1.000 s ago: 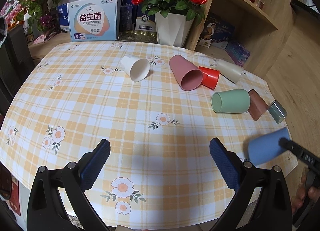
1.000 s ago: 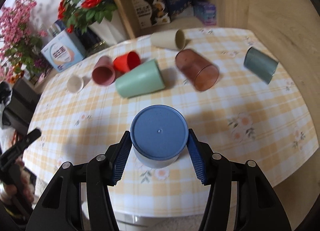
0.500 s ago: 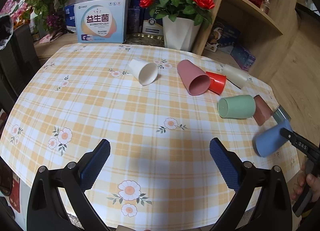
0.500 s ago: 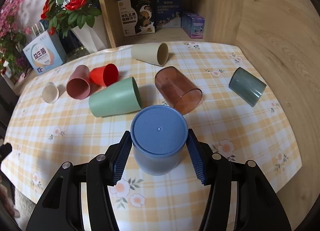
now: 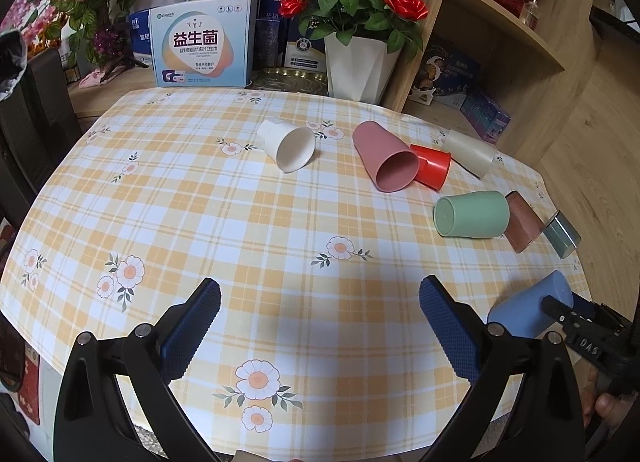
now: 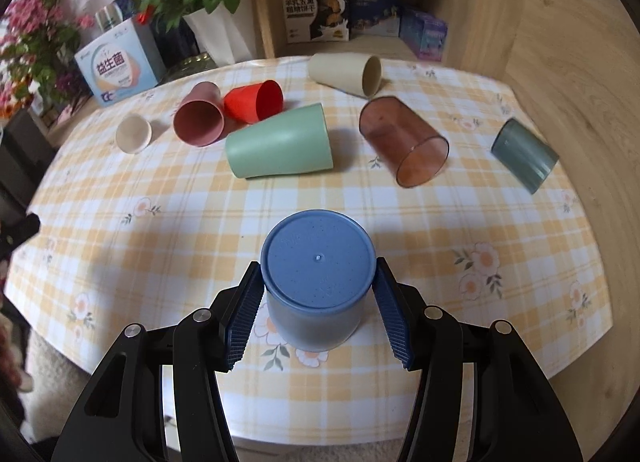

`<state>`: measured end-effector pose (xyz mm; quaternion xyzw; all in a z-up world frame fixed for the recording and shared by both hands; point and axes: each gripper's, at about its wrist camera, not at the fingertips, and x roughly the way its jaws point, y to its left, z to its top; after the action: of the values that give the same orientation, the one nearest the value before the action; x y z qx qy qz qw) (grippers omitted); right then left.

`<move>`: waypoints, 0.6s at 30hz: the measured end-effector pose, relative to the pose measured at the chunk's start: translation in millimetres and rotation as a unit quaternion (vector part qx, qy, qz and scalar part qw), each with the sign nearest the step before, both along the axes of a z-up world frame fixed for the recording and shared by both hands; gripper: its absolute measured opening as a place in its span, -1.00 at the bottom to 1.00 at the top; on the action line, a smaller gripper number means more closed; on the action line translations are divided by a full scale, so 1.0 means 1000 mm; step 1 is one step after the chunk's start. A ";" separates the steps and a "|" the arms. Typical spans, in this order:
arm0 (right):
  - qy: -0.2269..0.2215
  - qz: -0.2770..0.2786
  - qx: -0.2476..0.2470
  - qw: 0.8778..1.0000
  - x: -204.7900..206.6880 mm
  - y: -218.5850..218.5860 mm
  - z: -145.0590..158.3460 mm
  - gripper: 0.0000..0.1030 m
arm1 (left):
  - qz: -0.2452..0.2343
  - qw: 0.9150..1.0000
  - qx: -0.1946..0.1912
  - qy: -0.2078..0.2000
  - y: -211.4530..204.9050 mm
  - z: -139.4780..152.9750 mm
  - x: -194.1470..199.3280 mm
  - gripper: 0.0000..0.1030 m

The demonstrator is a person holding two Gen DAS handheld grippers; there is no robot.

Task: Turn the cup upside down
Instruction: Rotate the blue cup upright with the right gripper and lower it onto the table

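A blue cup [image 6: 318, 282] is held bottom-up between the pads of my right gripper [image 6: 318, 308], which is shut on it near the table's front edge. Its mouth points down at the checked tablecloth [image 6: 160, 229]; I cannot tell whether it touches. In the left wrist view the blue cup [image 5: 528, 308] shows tilted at the far right with the right gripper's fingers [image 5: 560, 312] on it. My left gripper [image 5: 320, 326] is open and empty above the table's near edge.
Several cups lie on their sides across the table: white [image 5: 288, 143], pink [image 5: 386, 161], red [image 5: 432, 167], beige [image 5: 470, 151], green [image 5: 472, 213], brown [image 6: 404, 141], dark green [image 6: 524, 155]. A rose vase [image 5: 356, 61], boxes and a wooden shelf [image 5: 500, 29] stand behind.
My right gripper has turned the blue cup further bottom-up and lowered it toward the table near the front edge. My left gripper has stayed open, with its view shifting slightly.
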<state>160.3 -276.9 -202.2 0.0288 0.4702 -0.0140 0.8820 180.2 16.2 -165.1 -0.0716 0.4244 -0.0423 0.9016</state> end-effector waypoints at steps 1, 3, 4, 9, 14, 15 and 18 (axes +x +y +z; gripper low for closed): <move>-0.002 0.001 0.000 1.000 0.000 0.002 0.000 0.05 | 0.000 1.000 0.000 -0.001 0.000 0.001 -0.001 0.88; -0.007 0.001 -0.008 1.000 0.000 0.005 0.000 0.05 | 0.000 1.000 0.000 -0.002 0.000 0.001 -0.001 0.88; -0.011 0.001 -0.020 1.000 0.000 0.007 0.000 0.05 | 0.000 1.000 0.000 -0.002 0.000 0.001 -0.001 0.88; -0.016 -0.005 -0.035 0.999 0.002 0.007 -0.002 0.05 | -0.003 1.000 0.001 -0.002 -0.001 0.002 -0.001 0.88; -0.014 -0.009 -0.032 0.999 0.001 0.007 -0.003 0.05 | 0.000 1.000 0.001 -0.004 -0.001 0.004 -0.002 0.88; -0.012 -0.010 -0.031 0.999 0.001 0.006 -0.003 0.05 | -0.001 1.000 0.002 -0.005 -0.001 0.004 -0.002 0.88; -0.008 -0.014 -0.017 1.000 0.000 0.003 -0.001 0.07 | -0.004 1.000 0.004 -0.008 -0.002 0.006 -0.003 0.88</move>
<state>160.8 -273.8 -203.6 0.0201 0.4623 -0.0342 0.8858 177.0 14.1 -158.8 -0.0655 0.4179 -0.0446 0.9050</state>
